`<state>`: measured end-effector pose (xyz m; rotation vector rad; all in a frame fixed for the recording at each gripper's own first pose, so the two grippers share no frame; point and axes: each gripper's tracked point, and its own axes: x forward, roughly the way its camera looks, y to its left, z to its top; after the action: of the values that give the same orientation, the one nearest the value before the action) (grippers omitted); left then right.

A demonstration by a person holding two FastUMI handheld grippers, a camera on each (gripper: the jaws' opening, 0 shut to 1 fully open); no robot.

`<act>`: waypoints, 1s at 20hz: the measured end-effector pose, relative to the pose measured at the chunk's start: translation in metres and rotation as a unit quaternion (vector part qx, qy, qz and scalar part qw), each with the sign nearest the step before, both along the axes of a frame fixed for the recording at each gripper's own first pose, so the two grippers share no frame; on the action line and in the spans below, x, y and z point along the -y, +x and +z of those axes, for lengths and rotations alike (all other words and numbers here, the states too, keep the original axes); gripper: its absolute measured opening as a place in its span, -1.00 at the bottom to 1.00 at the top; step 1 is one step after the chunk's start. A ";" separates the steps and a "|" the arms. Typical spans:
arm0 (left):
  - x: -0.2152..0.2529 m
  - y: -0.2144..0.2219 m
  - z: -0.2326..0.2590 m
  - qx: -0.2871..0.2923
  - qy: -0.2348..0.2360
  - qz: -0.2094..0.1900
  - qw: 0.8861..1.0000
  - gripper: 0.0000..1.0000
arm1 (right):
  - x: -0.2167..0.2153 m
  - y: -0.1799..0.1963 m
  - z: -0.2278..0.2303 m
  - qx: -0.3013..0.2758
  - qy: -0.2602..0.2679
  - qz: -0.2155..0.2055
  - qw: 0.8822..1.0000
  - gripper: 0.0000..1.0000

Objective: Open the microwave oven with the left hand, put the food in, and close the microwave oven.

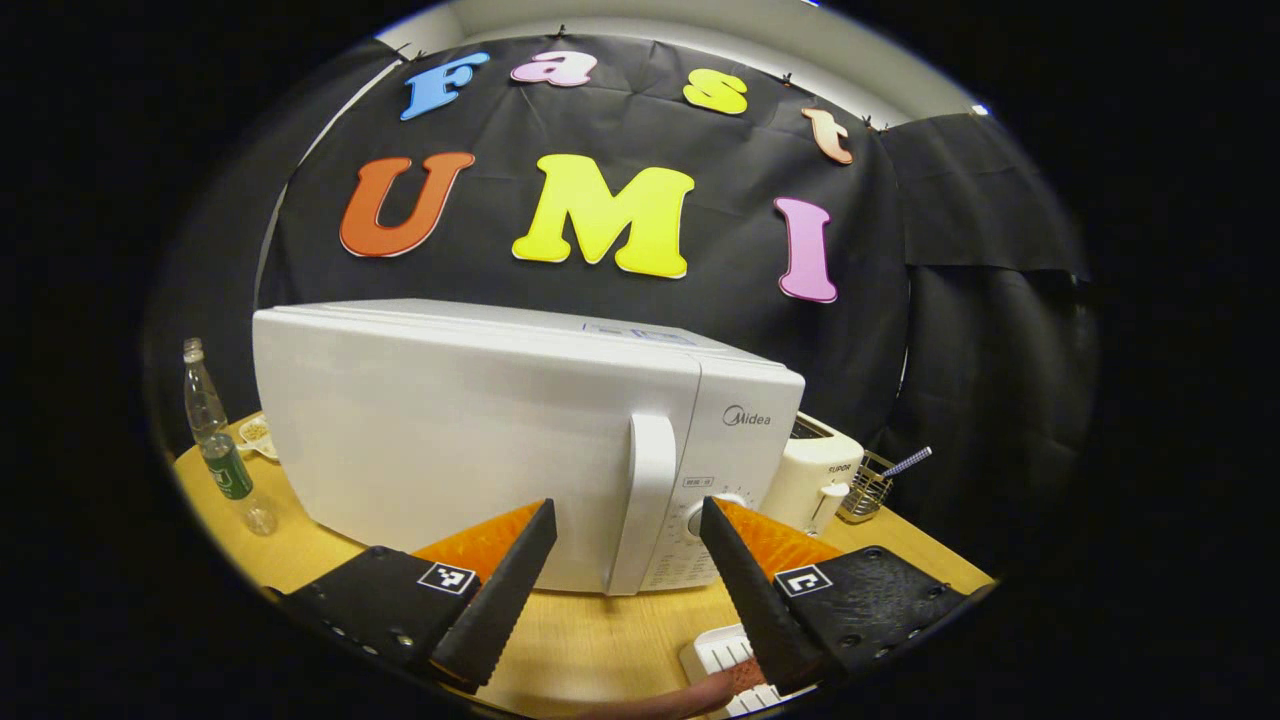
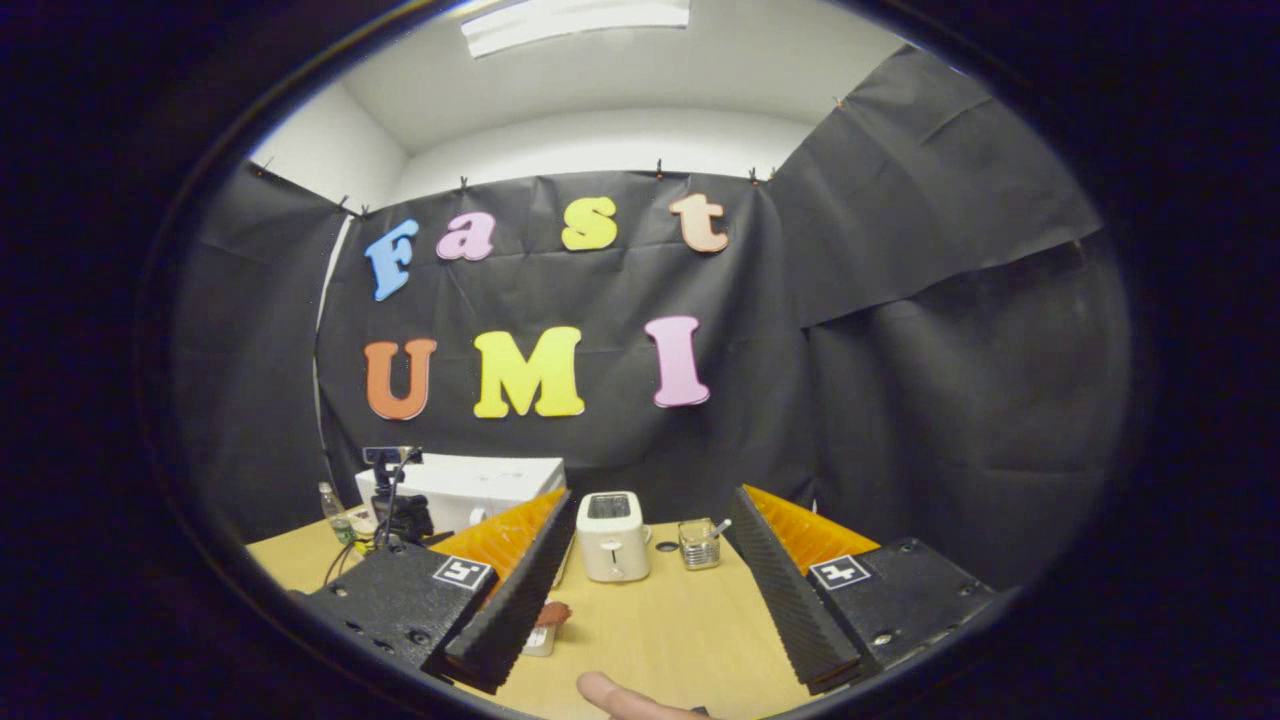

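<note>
1. Now I see one microwave, door shut, on the table.
2. One toaster right of it, one bottle left.
3. Left gripper gapes before its handle; right gripper gapes, empty.

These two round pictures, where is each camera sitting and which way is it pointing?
Left gripper view: rides on the left tongs, close to the microwave, aimed at its door handle; its own two open fingers show at the bottom.
Right gripper view: rides on the right tongs, held farther back over the table, facing the toaster; its open fingers and a fingertip show at the bottom.
Shared: microwave, toaster, wire basket, bottle, table.
</note>
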<state>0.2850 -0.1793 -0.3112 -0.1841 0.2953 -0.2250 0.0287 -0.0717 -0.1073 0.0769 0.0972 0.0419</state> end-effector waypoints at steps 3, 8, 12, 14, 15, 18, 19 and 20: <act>0.000 0.021 -0.003 0.029 0.032 0.022 0.999 0.78 | 0.008 0.002 -0.009 -0.001 -0.017 -0.004 1.000 1.00; -0.005 0.031 -0.010 0.033 0.060 0.060 0.996 0.10 | 0.013 -0.005 -0.010 0.006 -0.025 0.002 1.000 0.87; 0.003 0.027 -0.019 -0.003 0.039 0.069 0.997 -0.77 | 0.019 -0.017 -0.006 0.016 -0.024 -0.004 1.000 1.00; 0.001 0.025 -0.018 -0.003 0.044 0.069 0.997 -0.64 | 0.019 -0.026 -0.008 0.015 -0.028 0.007 0.999 1.00; 0.002 0.023 -0.017 -0.003 0.044 0.065 0.997 -0.63 | 0.022 -0.031 -0.011 0.015 -0.030 0.009 0.999 1.00; 0.003 0.021 -0.020 -0.008 0.046 0.054 0.997 -0.63 | 0.045 -0.040 -0.013 0.018 -0.018 -0.024 0.999 1.00; 0.003 0.020 -0.022 -0.008 0.052 0.050 0.997 -0.63 | 0.049 -0.042 -0.018 0.013 -0.014 -0.034 0.999 1.00; 0.003 0.019 -0.022 -0.010 0.054 0.049 0.997 -0.63 | 0.052 -0.044 -0.022 0.008 -0.016 -0.039 0.999 1.00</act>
<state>0.3039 -0.1823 -0.3330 -0.0934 0.3170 -0.1102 -0.0155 -0.1235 -0.1295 0.0490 0.0790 -0.0376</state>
